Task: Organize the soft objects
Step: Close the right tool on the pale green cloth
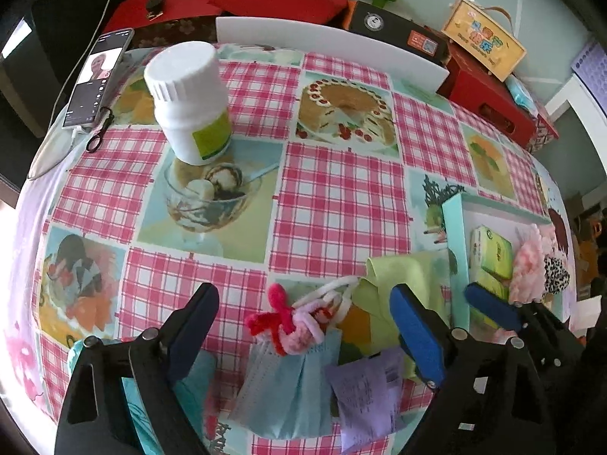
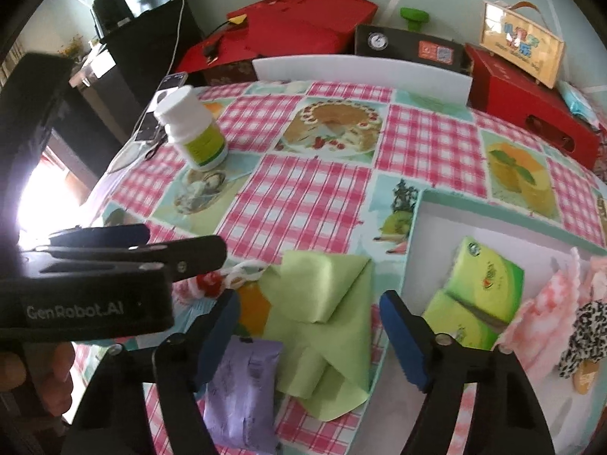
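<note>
My left gripper [image 1: 303, 322] stands open above a pink and red fuzzy twist [image 1: 288, 326], which lies on a blue face mask [image 1: 288, 386]. A purple packet [image 1: 364, 394] lies beside the mask. In the right wrist view my right gripper [image 2: 311, 326] is open, with the crumpled green cloth [image 2: 322, 303] lying between its fingers, untouched by the pads. The purple packet [image 2: 242, 390] sits by its left finger. A teal box [image 2: 413, 242] to the right holds a green tissue pack [image 2: 478, 295], a pink fluffy piece [image 2: 542, 303] and a leopard scrunchie [image 2: 584, 333]. The left gripper [image 2: 182, 242] shows at the left.
A white bottle [image 1: 189, 102] stands on the checked tablecloth [image 1: 334, 204] at the far left, next to a phone [image 1: 95, 79]. A white board [image 1: 326, 38], red boxes [image 1: 489, 98], a black case [image 1: 394, 26] and a wooden box [image 1: 481, 38] line the far edge.
</note>
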